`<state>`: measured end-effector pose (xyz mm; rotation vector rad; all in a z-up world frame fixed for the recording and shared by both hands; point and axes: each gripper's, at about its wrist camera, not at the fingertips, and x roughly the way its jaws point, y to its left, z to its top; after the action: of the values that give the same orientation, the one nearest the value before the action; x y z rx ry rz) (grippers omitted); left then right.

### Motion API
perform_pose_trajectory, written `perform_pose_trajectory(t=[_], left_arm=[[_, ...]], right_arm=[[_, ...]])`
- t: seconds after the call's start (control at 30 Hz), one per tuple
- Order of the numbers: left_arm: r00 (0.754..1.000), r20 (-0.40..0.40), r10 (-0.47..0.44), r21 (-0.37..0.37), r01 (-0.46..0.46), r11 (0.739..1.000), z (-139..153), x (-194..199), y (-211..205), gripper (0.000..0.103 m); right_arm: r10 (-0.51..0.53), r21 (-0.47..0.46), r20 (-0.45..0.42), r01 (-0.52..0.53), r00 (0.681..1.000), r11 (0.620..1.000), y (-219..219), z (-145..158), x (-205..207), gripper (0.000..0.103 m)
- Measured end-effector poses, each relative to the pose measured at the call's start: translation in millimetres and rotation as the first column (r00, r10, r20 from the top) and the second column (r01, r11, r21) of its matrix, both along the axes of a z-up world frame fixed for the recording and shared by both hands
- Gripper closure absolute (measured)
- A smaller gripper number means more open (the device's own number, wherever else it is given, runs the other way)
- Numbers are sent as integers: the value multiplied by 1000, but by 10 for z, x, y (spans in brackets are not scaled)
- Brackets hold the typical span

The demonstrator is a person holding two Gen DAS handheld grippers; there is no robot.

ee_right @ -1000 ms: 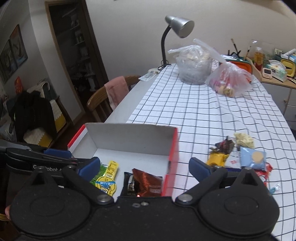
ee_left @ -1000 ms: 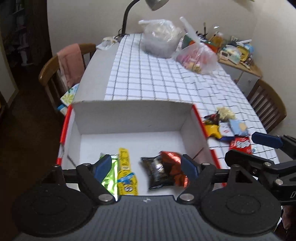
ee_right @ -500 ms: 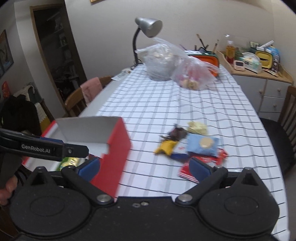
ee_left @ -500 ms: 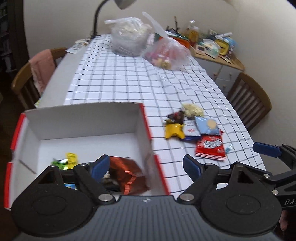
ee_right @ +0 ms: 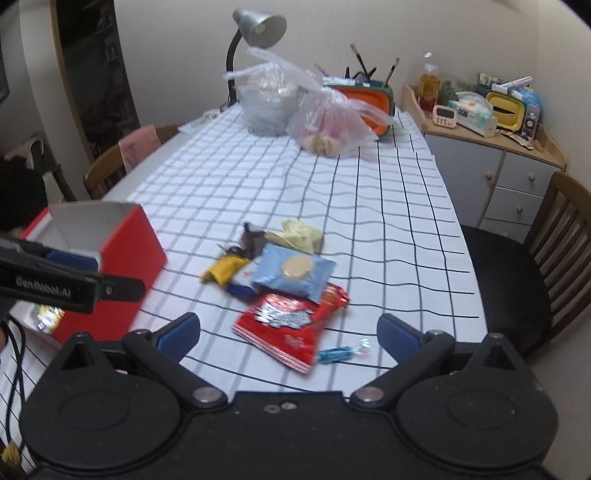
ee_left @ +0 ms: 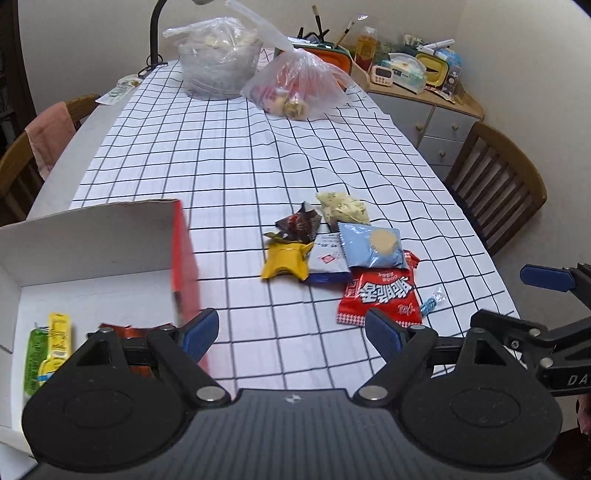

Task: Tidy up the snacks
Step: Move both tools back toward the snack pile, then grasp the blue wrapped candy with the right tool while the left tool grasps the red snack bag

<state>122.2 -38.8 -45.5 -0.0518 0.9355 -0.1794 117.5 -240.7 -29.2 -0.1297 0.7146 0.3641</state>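
Note:
A red box (ee_left: 183,258) with a white inside stands at the left, holding green and yellow packets (ee_left: 48,350) and a brown-red packet (ee_left: 125,330). To its right a loose pile lies on the checked cloth: a red packet (ee_left: 380,295), a blue biscuit packet (ee_left: 373,245), a yellow packet (ee_left: 286,260), a dark wrapper (ee_left: 299,225), a pale packet (ee_left: 343,206) and a small blue candy (ee_left: 430,304). My left gripper (ee_left: 291,330) is open and empty, hovering between box and pile. My right gripper (ee_right: 290,332) is open above the red packet (ee_right: 291,325), gripping nothing.
At the far end of the table are a grey desk lamp (ee_right: 258,26), two filled plastic bags (ee_right: 332,122) and an orange container (ee_right: 373,98). Wooden chairs (ee_right: 569,236) stand on both sides. A cluttered sideboard (ee_right: 498,122) fills the back right corner.
Both grippers have swung to the right, from over the box to over the snack pile. The box has slid to the left edge of both views. Both stay empty.

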Motion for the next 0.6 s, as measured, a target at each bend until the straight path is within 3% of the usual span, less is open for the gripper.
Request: perform_pose_trajectory(t=[0.33, 0.6], left_arm=[[999, -33, -29, 41, 31, 999, -290, 142, -535, 16], [997, -62, -39, 53, 42, 998, -455, 300, -857, 16]], right_arm=[[218, -143, -75, -226, 973, 963, -185, -445, 345, 17], [415, -274, -153, -442, 897, 854, -132, -738, 668, 39]])
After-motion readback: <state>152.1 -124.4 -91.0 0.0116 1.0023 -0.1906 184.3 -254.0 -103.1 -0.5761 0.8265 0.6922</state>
